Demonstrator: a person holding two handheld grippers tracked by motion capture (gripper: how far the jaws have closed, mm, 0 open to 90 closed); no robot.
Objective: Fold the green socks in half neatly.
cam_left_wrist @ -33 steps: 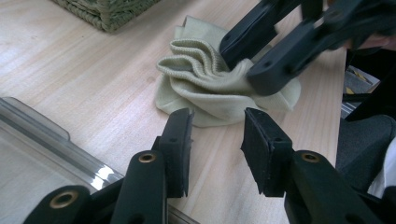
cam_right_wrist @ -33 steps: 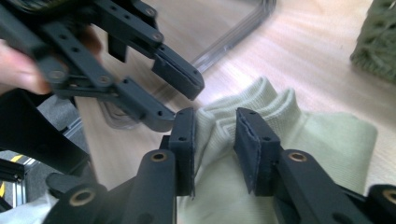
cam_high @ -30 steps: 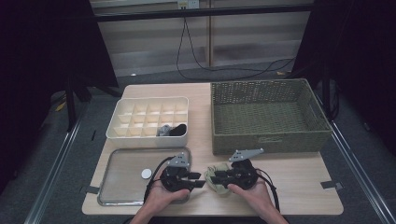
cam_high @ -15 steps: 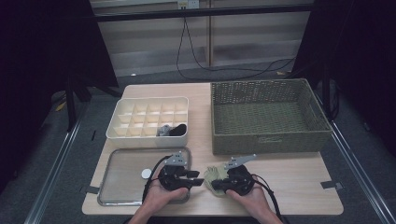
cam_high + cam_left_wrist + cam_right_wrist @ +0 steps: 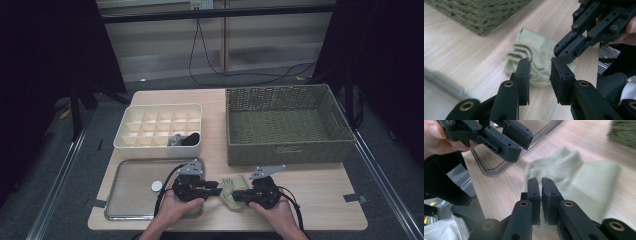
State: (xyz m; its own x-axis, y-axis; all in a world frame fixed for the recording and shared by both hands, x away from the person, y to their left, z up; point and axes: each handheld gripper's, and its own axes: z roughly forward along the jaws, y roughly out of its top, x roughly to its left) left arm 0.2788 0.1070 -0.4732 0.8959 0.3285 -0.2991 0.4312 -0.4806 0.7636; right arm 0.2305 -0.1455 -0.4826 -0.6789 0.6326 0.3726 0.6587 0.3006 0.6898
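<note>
Near the front edge of the wooden table (image 5: pixel 320 200), a pale green sock (image 5: pixel 231 192), crumpled and folded on the bare wood, just in front of the woven basket (image 5: pixel 287 125) and at about 3 o'clock from the metal tray (image 5: pixel 125 200). At 9 o'clock of the sock in the high view, the left gripper (image 5: pixel 216 188), held in the left hand (image 5: pixel 172 212), jaws pointing toward 3 o'clock at the sock's edge. In the left gripper view, left gripper (image 5: pixel 540 75) jaws apart with a clear gap, having just been closing, ribbed fabric of the sock (image 5: pixel 536 55) lying beyond and between the tips, pads not pressing on it. At 3 o'clock of the sock in the high view, the right gripper (image 5: pixel 236 196), held in the right hand (image 5: pixel 275 215), jaws pointing toward 9 o'clock. In the right gripper view, right gripper (image 5: pixel 541 185) jaws together, nearly touching, having just been closing, tips at the near edge of the sock (image 5: pixel 579 180); cannot tell whether a fold of fabric is pinched between them. At 12 o'clock of the tray, a white compartment box (image 5: pixel 160 125) with dark items in its front right cells. On the tray, a small white round disc (image 5: pixel 157 186) toward its right side.
</note>
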